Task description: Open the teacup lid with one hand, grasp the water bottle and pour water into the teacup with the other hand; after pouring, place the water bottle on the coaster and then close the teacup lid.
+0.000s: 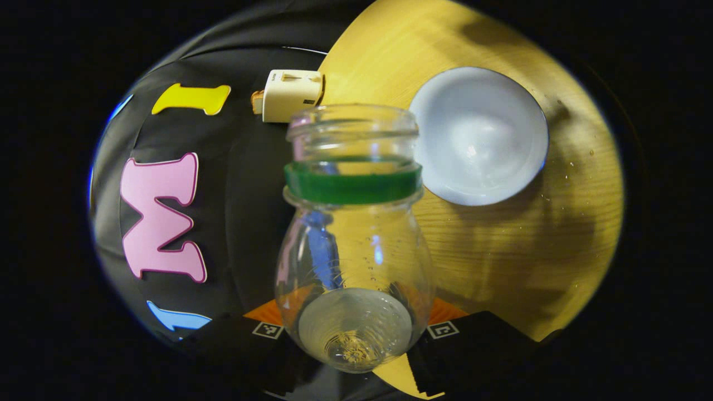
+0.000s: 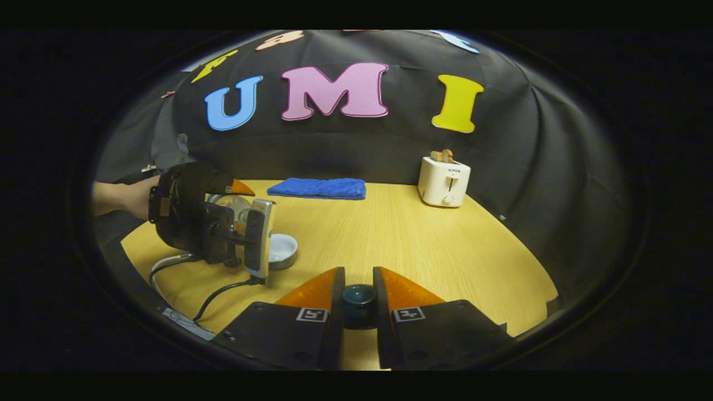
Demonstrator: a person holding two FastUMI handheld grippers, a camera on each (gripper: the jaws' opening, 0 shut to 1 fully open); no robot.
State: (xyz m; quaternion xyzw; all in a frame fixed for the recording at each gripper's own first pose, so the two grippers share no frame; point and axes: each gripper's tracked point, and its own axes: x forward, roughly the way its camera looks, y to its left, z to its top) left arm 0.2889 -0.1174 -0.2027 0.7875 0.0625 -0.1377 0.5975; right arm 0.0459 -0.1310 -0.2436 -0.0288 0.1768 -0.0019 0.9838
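My left gripper (image 1: 356, 320) is shut on a clear water bottle (image 1: 353, 223) with a green neck ring, held tipped over, its open mouth pointing away from me. The white teacup (image 1: 479, 136) stands open on the wooden table (image 1: 529, 250), just right of the bottle's neck. In the right gripper view, my right gripper (image 2: 358, 278) is shut on the dark teal teacup lid (image 2: 358, 295), close to the table's near edge. That view also has a hand holding the left gripper (image 2: 234, 203) with the bottle (image 2: 228, 205) above the teacup (image 2: 283, 250) at the left.
A white toaster (image 2: 444, 181) with bread in it stands at the back right, and a folded blue cloth (image 2: 317, 188) lies at the back middle. Cables (image 2: 223, 289) trail over the table's left front. The black booth wall rises behind the table.
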